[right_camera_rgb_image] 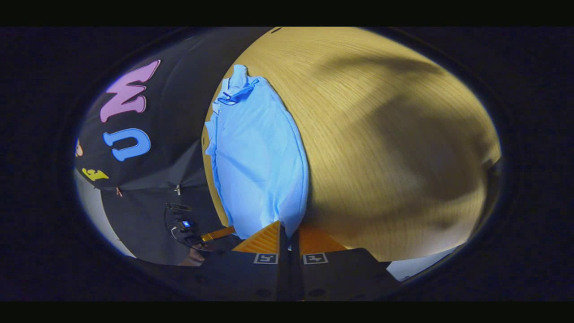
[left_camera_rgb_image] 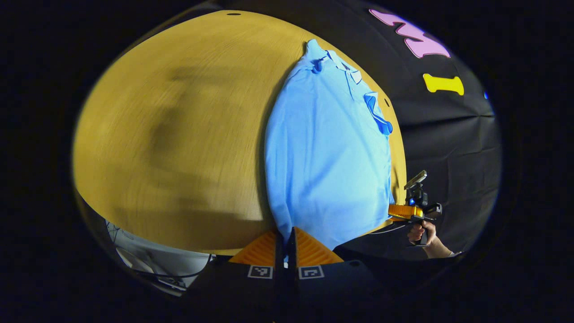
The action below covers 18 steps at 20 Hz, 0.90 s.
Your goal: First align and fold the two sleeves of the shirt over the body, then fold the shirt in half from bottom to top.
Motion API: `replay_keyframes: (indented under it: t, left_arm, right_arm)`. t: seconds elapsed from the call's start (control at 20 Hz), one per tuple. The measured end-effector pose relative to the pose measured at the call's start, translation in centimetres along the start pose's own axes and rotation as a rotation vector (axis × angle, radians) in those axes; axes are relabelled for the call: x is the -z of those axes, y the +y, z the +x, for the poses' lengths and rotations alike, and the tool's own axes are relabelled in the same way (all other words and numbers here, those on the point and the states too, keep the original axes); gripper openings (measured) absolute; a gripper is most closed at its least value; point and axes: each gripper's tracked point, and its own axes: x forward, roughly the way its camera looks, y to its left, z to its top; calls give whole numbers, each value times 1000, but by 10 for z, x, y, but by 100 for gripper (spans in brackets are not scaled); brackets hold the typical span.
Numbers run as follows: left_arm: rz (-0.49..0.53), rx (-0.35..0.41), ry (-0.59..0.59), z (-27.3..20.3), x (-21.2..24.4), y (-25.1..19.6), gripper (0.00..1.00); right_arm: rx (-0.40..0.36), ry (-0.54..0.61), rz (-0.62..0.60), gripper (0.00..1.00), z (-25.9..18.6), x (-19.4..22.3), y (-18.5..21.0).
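While each hem corner is pinched by the left gripper (left_camera_rgb_image: 285, 244) and right gripper (right_camera_rgb_image: 288, 241), the shirt (left_camera_rgb_image: 327, 157) is stretched lengthwise toward its collar.

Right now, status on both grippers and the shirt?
Left gripper and right gripper each shut on hem corners. Light blue polo shirt, sleeves folded in, flat on wooden table. Nothing obstructing.

Shirt (left_camera_rgb_image: 327, 152) hem hidden between tongs

Left gripper (left_camera_rgb_image: 285, 237) jaws closed, right gripper (right_camera_rgb_image: 289, 235) jaws closed, both level
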Motion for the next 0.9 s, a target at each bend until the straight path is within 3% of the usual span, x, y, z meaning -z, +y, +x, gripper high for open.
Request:
replay_keyframes:
  t: [0.1, 0.2, 0.25, 0.3, 0.4, 0.5, 0.55, 0.65, 0.9]
  left_arm:
    - [71, -58, -46, -3, -10, 4, 6]
    - [88, -45, -84, -12, -22, -8, 6]
    - [91, -31, -107, -16, -31, -14, 6]
    - [97, -18, -132, -20, -39, -19, 6]
    - [119, 1, -181, -31, -61, -32, 6]
    - [146, 0, -233, -39, -87, -42, 6]
    - [152, -19, -255, -42, -100, -45, 6]
    - [163, -46, -307, -47, -125, -53, 6]
    - [210, -57, -430, -63, -190, -84, 6]
  right_arm:
    - [-15, 5, -17, 5, -2, 0, 5]
    - [-53, -6, -45, 0, -8, -3, 16]
    - [-62, -17, -69, 11, -10, -7, 21]
    - [-69, -32, -95, 0, -12, -11, 25]
    - [-110, -60, -119, 10, -15, -22, 44]
    - [-136, -104, -153, 5, -17, -38, 62]
    - [-136, -127, -182, 11, -19, -47, 70]
    - [-150, -166, -222, 0, -21, -63, 88]
    - [-160, -279, -331, 0, -34, -126, 133]
